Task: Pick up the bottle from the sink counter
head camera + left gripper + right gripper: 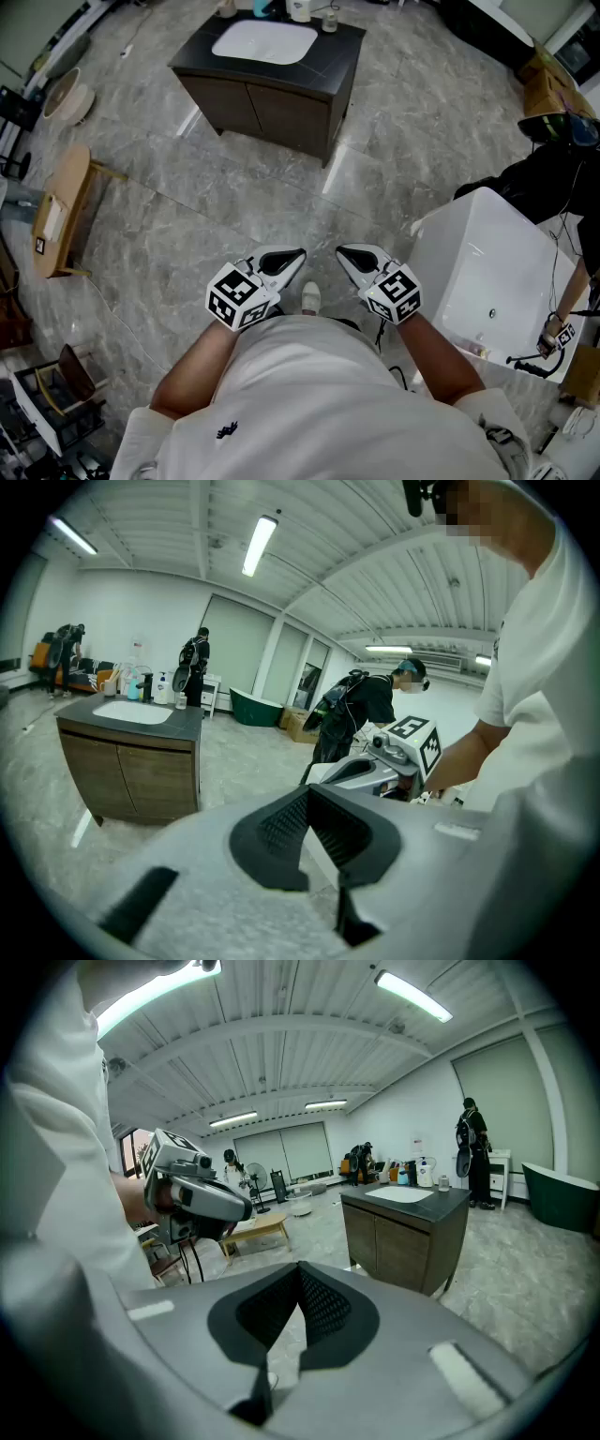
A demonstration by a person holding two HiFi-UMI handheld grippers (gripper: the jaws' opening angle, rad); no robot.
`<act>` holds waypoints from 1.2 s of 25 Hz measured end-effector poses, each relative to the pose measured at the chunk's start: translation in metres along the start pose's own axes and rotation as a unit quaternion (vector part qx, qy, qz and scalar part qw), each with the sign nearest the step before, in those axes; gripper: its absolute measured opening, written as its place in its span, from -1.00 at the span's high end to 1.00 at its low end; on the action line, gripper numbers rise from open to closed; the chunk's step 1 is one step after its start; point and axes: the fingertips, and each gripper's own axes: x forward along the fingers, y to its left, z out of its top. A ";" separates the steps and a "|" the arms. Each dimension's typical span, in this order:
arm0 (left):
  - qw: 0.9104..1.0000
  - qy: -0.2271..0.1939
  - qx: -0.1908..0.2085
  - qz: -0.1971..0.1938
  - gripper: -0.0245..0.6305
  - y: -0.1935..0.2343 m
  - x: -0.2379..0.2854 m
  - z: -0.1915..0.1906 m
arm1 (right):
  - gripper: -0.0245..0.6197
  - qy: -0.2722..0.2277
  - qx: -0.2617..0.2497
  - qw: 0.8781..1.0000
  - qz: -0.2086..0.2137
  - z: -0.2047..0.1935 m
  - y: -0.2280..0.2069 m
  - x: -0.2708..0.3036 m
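Fingers on both tools are pressed together with nothing between them: the left gripper [307,797] shows its ribbed pads meeting in a narrow wedge over bare floor, and the right gripper [300,1279] shows the same closed wedge. In the head view the left gripper [281,265] and right gripper [361,261] are held low and close to the person's body, tips angled in toward each other, so each gripper view catches the other tool at its edge. Beyond them a wide stretch of grey marble floor [281,187] separates the fingers from the bench [333,52], a dark-topped cabinet with a white basin [264,42] set into it. The bottle [298,9], taken here as the white one among several small containers along the back edge, stands upright behind the basin, its long axis vertical. It shows small and far in the left gripper view [165,687] and in the right gripper view [427,1172]. It lies straight ahead of the person and well apart, roughly on the line between the two tools, so neither arm looks clearly nearer. A white tub [487,272] sits off to the right, clear of that line. The task looks barely begun: the gap must be crossed and one pair of fingers opened before a sideways grip on the upright body.
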 end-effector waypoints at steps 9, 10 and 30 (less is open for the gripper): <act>1.000 -0.008 -0.005 0.008 0.91 0.032 -0.007 0.001 | 0.89 0.007 0.009 1.000 0.000 -0.002 -0.008 0.026; 1.000 -0.010 -0.006 0.008 0.91 0.040 -0.008 0.003 | 0.89 0.002 0.013 1.000 0.000 0.002 -0.012 0.031; 0.997 -0.003 0.057 -0.056 0.91 0.300 -0.044 0.101 | 0.19 -0.031 0.017 0.990 -0.137 0.159 -0.157 0.219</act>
